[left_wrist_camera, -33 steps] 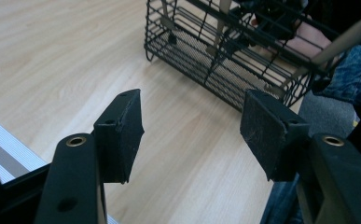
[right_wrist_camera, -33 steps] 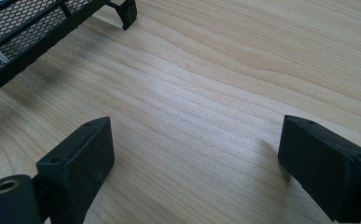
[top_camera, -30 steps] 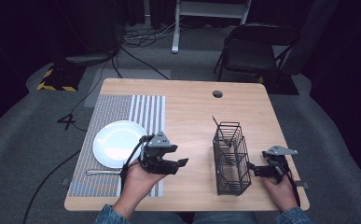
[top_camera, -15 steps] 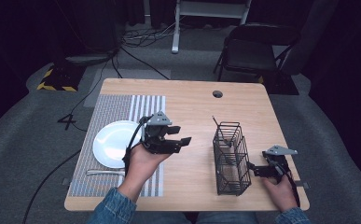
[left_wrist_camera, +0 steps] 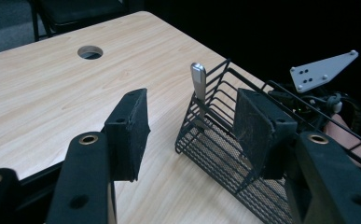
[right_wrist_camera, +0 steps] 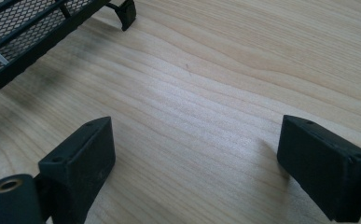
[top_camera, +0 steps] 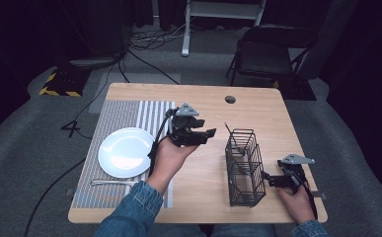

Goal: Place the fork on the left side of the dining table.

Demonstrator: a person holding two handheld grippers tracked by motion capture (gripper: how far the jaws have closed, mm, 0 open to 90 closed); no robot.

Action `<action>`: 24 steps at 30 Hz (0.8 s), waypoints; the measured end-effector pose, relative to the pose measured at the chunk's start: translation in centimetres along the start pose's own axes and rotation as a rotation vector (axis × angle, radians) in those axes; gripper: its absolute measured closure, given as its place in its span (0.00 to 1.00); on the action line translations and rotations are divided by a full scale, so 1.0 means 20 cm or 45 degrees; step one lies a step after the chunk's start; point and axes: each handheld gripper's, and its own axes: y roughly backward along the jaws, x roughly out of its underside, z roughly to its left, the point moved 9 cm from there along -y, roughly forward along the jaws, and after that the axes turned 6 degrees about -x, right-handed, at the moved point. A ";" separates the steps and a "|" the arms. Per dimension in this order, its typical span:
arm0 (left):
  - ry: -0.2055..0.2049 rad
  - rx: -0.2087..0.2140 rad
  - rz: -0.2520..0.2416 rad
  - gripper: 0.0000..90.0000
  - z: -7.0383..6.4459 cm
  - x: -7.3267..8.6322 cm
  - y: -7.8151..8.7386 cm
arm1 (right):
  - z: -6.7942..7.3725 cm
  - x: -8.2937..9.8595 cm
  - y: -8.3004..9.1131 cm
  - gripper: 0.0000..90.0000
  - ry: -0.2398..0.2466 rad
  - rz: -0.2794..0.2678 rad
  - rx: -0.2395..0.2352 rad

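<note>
Wire basket [top_camera: 245, 168] stands on the worktop [top_camera: 203, 106], right of centre, long side running away from the person. One piece of cutlery [top_camera: 229, 136] stands in its far end, handle leaning up above the rim; likely a utensil already sorted into it.

Left gripper [top_camera: 202, 136] is held up above the worktop between plate [top_camera: 126, 151] and basket, pointing toward the basket. Its fingers [left_wrist_camera: 128, 133] stand spread apart with nothing between them. My reading: an empty hand in transit, lined up on the basket end where the handle sticks out.

Right gripper [top_camera: 267, 179] rests low just beside the basket's near right side, hand on the worktop. Fingers [right_wrist_camera: 80, 158] wide apart, holding nothing; probably parked there to steady or catch the basket if it shifts.

Plate sits on a striped placemat [top_camera: 124, 118] at the left; a fork [top_camera: 113, 182] lies on the mat just in front of the plate, apart from both grippers.

View differences: the left gripper view gives the cutlery handle [left_wrist_camera: 198, 84] as flat, pale metal with a rounded tip, and the basket's mesh floor [left_wrist_camera: 225, 154], which the high view blurs. The right gripper view shows bare wood grain between the fingers and a basket foot [right_wrist_camera: 124, 11] at top left. The high view alone gives the layout of plate, mat and fork.
</note>
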 end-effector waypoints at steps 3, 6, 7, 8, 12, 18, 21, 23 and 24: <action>-0.029 -0.028 -0.022 0.50 -0.01 -0.02 -0.05 | 0.00 0.00 0.00 0.13 0.000 0.000 -0.001; -0.046 -0.039 -0.029 0.50 -0.01 -0.02 -0.07 | 0.00 0.00 0.00 0.13 0.001 0.000 -0.003; -0.052 -0.042 -0.026 0.50 -0.01 -0.02 -0.09 | 0.00 0.00 0.00 0.13 0.001 0.000 -0.003; -0.060 -0.046 -0.023 0.50 -0.02 -0.02 -0.11 | 0.00 0.00 0.00 0.14 0.001 -0.001 -0.004; -0.056 -0.045 -0.030 0.49 -0.02 -0.03 -0.17 | 0.00 0.00 0.00 0.14 0.003 -0.002 -0.007; -0.048 -0.018 -0.016 0.49 -0.05 -0.02 -0.25 | 0.00 0.00 0.00 0.15 0.007 -0.002 -0.009; -0.033 -0.020 -0.018 0.50 -0.05 -0.02 -0.28 | 0.01 0.00 0.00 0.15 0.005 -0.004 -0.009; -0.018 -0.027 -0.012 0.50 -0.05 -0.02 -0.30 | 0.01 0.00 0.00 0.15 0.006 -0.004 -0.010; -0.008 -0.028 -0.007 0.51 -0.05 -0.02 -0.31 | 0.01 0.00 0.00 0.15 0.007 -0.004 -0.010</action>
